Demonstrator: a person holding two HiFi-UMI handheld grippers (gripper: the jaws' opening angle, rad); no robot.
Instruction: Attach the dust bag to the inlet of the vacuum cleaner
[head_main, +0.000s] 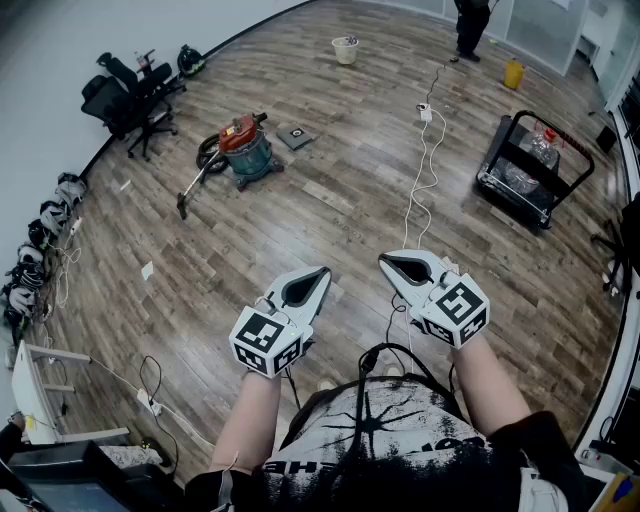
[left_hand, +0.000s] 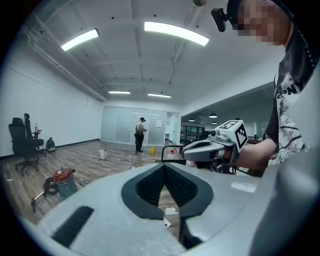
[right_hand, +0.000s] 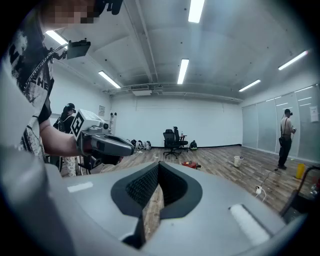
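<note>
The vacuum cleaner (head_main: 243, 148), a teal drum with a red-orange top and a hose and wand, stands on the wood floor far ahead to the left. It also shows small in the left gripper view (left_hand: 62, 181) and the right gripper view (right_hand: 189, 164). A flat dark square thing (head_main: 294, 136) lies beside it; I cannot tell whether it is the dust bag. My left gripper (head_main: 324, 271) and right gripper (head_main: 384, 261) are held side by side at waist height, far from the vacuum. Both are shut with nothing between their jaws.
A black office chair (head_main: 130, 95) stands by the left wall, with gear (head_main: 45, 230) lined along it. A white cable (head_main: 425, 160) runs across the floor. A black cart (head_main: 528, 160) is at the right. A bucket (head_main: 345, 50) and a person (head_main: 470, 25) are far back.
</note>
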